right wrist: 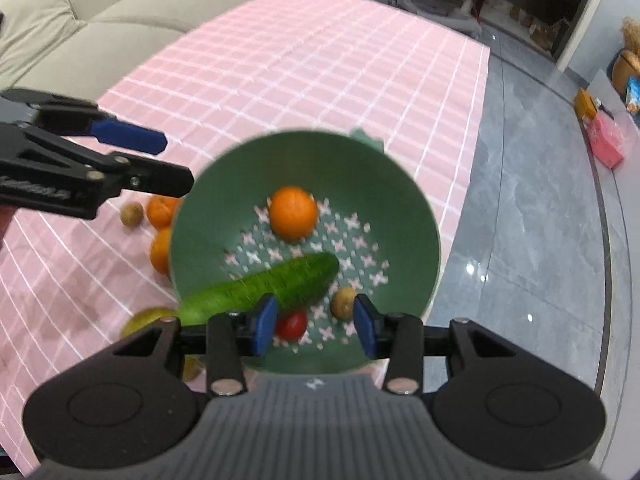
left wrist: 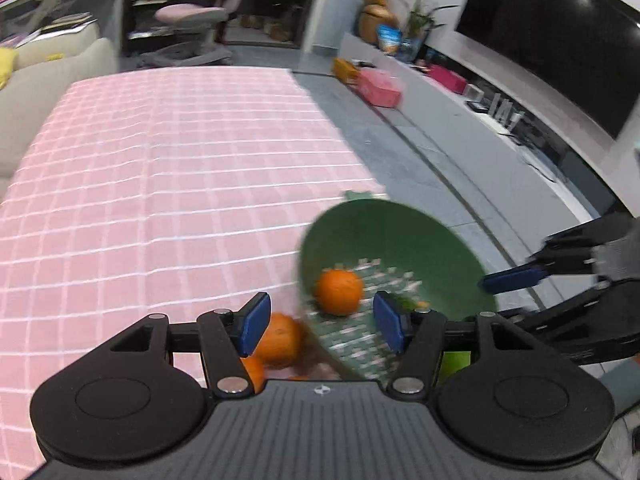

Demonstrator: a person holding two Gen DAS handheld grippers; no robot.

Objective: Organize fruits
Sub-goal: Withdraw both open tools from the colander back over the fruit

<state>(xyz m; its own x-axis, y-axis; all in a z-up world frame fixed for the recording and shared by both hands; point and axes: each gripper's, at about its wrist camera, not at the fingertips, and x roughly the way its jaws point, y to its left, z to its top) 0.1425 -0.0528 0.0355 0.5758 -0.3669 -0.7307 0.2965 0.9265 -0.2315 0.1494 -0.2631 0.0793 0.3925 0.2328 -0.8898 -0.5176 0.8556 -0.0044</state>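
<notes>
Green perforated bowl (right wrist: 404, 216) holds an orange (right wrist: 293, 217) at 12 o'clock, cucumber (right wrist: 260, 292) across 7, tomato (right wrist: 292, 325) and a brown fruit (right wrist: 343, 302) at 6.

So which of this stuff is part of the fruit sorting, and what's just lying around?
Part of the job: green bowl, orange inside it, cucumber, tomato, oranges on the cloth, small brown fruit.

Lying about: sofa, television, pink box, chair.
</notes>
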